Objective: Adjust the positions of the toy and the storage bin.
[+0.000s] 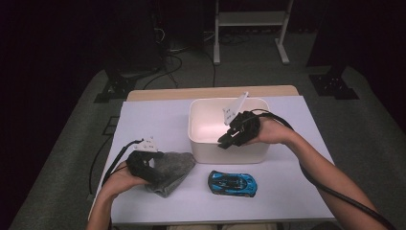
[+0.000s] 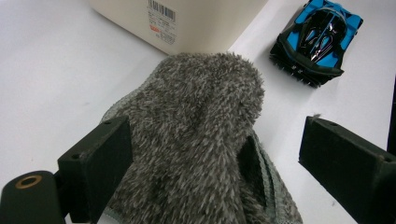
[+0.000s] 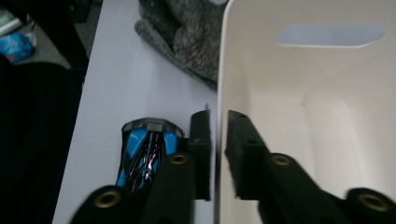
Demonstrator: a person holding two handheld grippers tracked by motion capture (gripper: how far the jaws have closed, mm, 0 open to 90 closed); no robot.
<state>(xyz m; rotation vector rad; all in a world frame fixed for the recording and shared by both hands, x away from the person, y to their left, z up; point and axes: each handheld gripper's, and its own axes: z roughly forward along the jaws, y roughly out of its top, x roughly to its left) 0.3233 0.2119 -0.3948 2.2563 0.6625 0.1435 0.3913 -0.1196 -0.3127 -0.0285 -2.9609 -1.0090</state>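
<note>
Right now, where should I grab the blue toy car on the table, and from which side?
Take the blue toy car across its long flanks at mid-body, coming straight down from above. It lies flat and low on the table, apart from the white bin, so both sides look free.

We see table [image 1: 143,120]: white top, pale wood edge showing along far side. We note three things lying directly on it. White bin [image 1: 229,152] sits at centre-right toward far half, open side up, barcode label on one outer wall [image 2: 162,10]. Grey fuzzy cloth [image 1: 173,168] lies crumpled near front left, just beside bin's near-left corner. Blue and black toy car [image 1: 231,184] rests on its wheels near front edge, in front of bin, close right of cloth, apart from both.
</note>
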